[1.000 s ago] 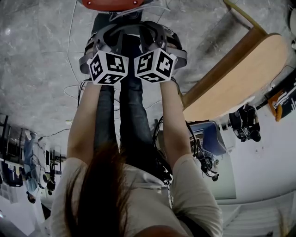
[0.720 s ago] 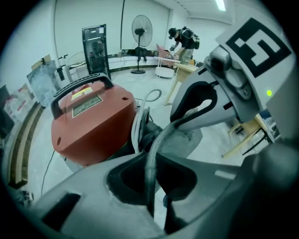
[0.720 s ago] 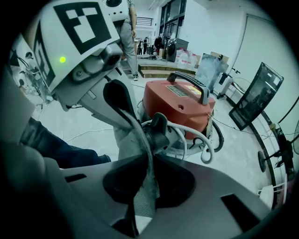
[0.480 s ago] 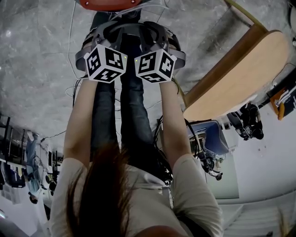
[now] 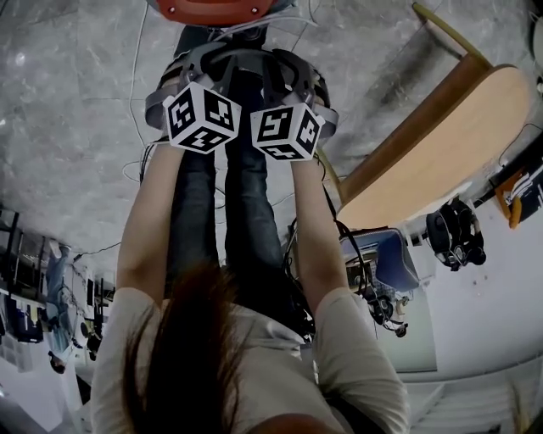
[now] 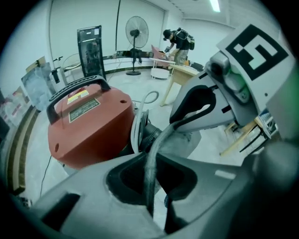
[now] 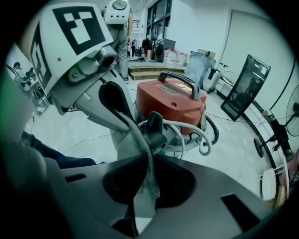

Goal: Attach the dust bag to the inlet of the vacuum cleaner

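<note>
The red vacuum cleaner point(image 6: 91, 126) stands on the floor just ahead of both grippers; in the head view only its edge point(image 5: 212, 8) shows at the top. Its black inlet point(image 7: 154, 133) faces me, beside a white hose point(image 7: 198, 137). The grey fabric dust bag point(image 6: 184, 142) hangs between the two grippers, right in front of the inlet. My left gripper point(image 6: 152, 205) is shut on one edge of the bag. My right gripper point(image 7: 140, 205) is shut on the other edge point(image 7: 145, 186). In the head view the left gripper point(image 5: 208, 68) and the right gripper point(image 5: 284, 72) sit side by side, pointing steeply down.
A wooden table point(image 5: 450, 127) stands to the right. Thin cables point(image 5: 136, 161) trail over the floor at the left. The person's legs point(image 5: 229, 220) are below the grippers. A standing fan point(image 6: 135, 35) and a black panel point(image 7: 243, 86) are far back.
Both marker cubes have rolled slightly. The hands stay in the same spot near the vacuum, still gripping the bag.
</note>
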Available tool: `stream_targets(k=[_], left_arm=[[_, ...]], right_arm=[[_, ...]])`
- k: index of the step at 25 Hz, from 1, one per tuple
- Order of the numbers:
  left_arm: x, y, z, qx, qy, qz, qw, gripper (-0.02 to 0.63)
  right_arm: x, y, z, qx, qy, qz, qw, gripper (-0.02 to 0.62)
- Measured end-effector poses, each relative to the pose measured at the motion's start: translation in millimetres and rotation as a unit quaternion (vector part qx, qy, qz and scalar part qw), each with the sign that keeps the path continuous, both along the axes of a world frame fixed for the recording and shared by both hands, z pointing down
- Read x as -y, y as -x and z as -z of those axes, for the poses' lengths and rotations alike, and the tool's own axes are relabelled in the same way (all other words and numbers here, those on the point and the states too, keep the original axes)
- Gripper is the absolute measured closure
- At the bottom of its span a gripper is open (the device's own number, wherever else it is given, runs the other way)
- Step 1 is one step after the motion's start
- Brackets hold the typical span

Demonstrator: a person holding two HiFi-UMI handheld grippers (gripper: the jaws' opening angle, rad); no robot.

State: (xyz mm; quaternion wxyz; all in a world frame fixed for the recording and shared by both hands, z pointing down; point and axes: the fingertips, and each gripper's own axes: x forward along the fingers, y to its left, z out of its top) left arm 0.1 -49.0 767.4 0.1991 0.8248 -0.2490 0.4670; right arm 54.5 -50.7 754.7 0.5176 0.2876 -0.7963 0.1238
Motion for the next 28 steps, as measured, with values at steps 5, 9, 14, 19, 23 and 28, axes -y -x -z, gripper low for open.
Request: stream_targets(k=[5, 9, 14, 19, 23, 28], left_arm=[[-1, 2, 0, -0.009, -0.003, 0.006, 0.9999, 0.551], [-6, 5, 3, -0.024, -0.007, 0.075, 0.9969, 0.552], [-1, 2, 5, -0.019, -0.009, 0.051, 0.9985, 0.552], [-3, 1, 7, -0.027, -0.007, 0.062, 0.9977, 0.552], [-3, 5, 4, -0.027, 0.000, 0.099, 0.9947, 0.552], [-10, 3, -1, -0.043, 0.050, 0.099, 0.9929, 0.535]], right_arm=[[2, 2, -4, -0.008, 0.008, 0.016, 1.000, 0.540], [7, 6, -4, -0.022, 0.011, 0.067, 0.997, 0.538], [3, 2, 2, -0.005, 0.004, 0.021, 1.000, 0.538], [4, 2, 0, -0.002, 0.017, 0.038, 0.999, 0.537], [8, 6, -2, -0.004, 0.016, 0.057, 0.998, 0.537], [1, 3, -2, 0.033, 0.051, 0.027, 0.998, 0.529]])
